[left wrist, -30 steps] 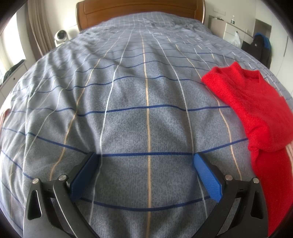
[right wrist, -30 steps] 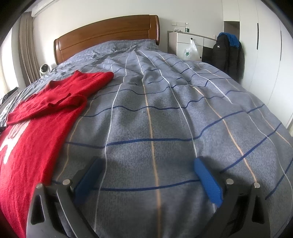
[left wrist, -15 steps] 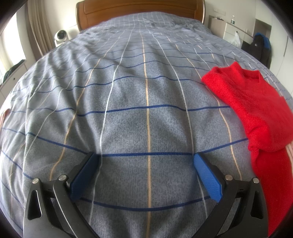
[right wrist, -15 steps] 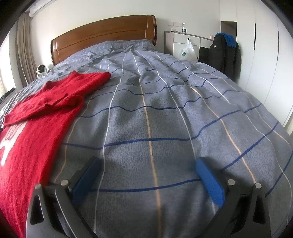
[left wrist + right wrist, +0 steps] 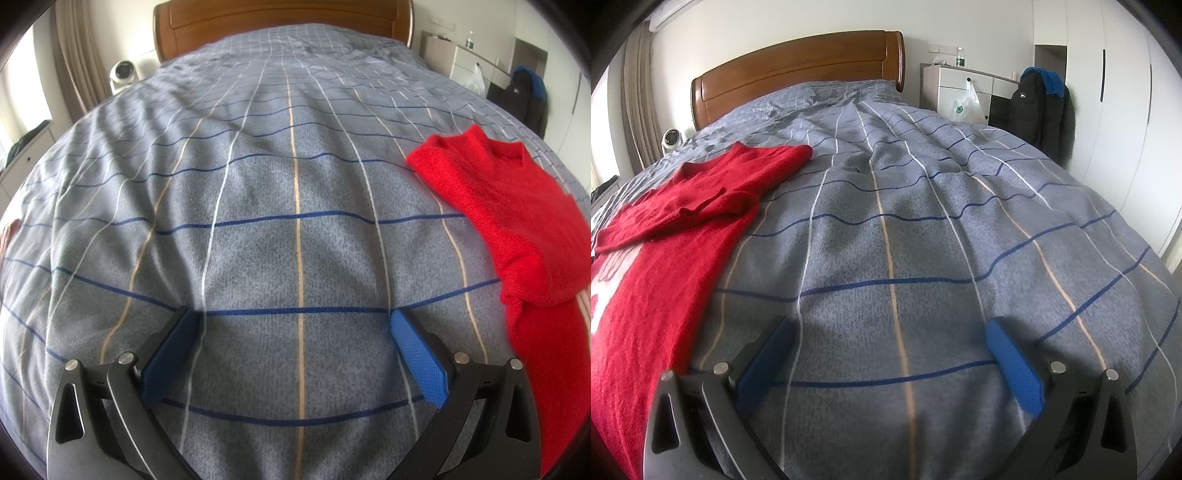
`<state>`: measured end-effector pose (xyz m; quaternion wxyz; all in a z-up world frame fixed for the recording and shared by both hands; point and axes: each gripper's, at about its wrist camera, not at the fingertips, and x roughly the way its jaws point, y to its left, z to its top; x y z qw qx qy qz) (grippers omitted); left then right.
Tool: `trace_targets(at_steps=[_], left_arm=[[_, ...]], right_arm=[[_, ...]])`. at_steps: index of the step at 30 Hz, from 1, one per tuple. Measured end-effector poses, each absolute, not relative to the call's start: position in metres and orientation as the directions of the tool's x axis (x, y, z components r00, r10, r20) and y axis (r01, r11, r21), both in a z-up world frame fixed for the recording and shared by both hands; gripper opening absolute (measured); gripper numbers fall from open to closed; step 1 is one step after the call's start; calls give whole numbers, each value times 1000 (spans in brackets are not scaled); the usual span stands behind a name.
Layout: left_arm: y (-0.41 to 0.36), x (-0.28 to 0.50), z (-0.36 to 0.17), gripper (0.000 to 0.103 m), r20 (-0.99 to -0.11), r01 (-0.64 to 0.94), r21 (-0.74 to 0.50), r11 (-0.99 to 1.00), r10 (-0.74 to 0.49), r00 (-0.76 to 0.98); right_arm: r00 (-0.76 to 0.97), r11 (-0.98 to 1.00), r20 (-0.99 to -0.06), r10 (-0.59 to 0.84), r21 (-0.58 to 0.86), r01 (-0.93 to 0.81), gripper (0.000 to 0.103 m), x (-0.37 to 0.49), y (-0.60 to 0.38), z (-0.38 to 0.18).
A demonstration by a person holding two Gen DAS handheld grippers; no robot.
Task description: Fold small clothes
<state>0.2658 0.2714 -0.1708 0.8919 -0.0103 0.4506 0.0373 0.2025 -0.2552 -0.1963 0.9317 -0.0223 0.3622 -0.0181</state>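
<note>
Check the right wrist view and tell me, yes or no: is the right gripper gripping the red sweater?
No: the right gripper is open over bare bedspread, with the red sweater lying off to its left.

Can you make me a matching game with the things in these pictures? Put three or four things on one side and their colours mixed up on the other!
Things:
1. sweater
2. headboard
3. jacket
4. gripper pads

Colours:
A. blue
B. black
C. red
D. brown

Pairs: 1-C, 2-D, 3-B, 4-A
</note>
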Motion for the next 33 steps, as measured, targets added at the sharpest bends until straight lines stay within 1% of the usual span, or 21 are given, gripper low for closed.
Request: trace_targets(at_steps=[33], left_arm=[[273,266,-171,103,-801,-77,12,997,56,596]], right_arm=[[744,1000,-668,-15,-19,2,102,200,-262,-193]])
